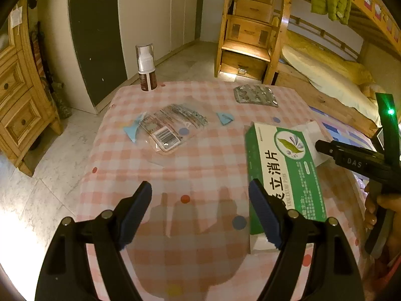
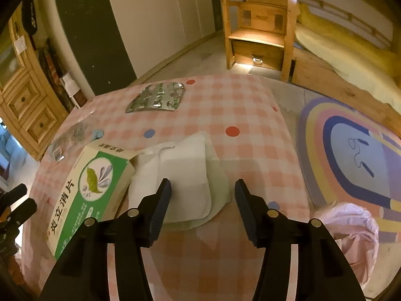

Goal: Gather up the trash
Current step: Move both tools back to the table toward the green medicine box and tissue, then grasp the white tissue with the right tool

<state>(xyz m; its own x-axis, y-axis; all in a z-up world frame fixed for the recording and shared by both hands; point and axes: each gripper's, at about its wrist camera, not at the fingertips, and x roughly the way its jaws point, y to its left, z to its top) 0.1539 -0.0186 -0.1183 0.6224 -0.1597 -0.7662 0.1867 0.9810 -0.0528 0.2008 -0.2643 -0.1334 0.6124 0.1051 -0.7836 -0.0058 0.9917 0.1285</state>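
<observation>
Trash items lie spread over a table (image 1: pixel 200 165) covered in pink checked cloth. A green and white medicine box (image 1: pixel 283 173) lies flat at the near right of the left wrist view; its far end touches a white folded wrapper (image 2: pixel 183 173), which lies just right of the box in the right wrist view. Further off, a silver blister pack (image 2: pixel 156 97) lies flat near the far edge. To the left, a clear plastic package with a barcode (image 1: pixel 170 128) lies flat with small blue scraps (image 1: pixel 225 118) beside it. A white spray bottle (image 1: pixel 146 67) stands upright at the far left corner.

The left gripper (image 1: pixel 200 205) hangs over bare cloth, jaws wide apart and empty, its right finger overlapping the box's near left edge in view; contact cannot be told. The right gripper (image 2: pixel 203 200) stands partly open above the wrapper, nothing clamped. A pink bag (image 2: pixel 351 230) sits on the floor at near right, beside a rainbow rug (image 2: pixel 351 155).
</observation>
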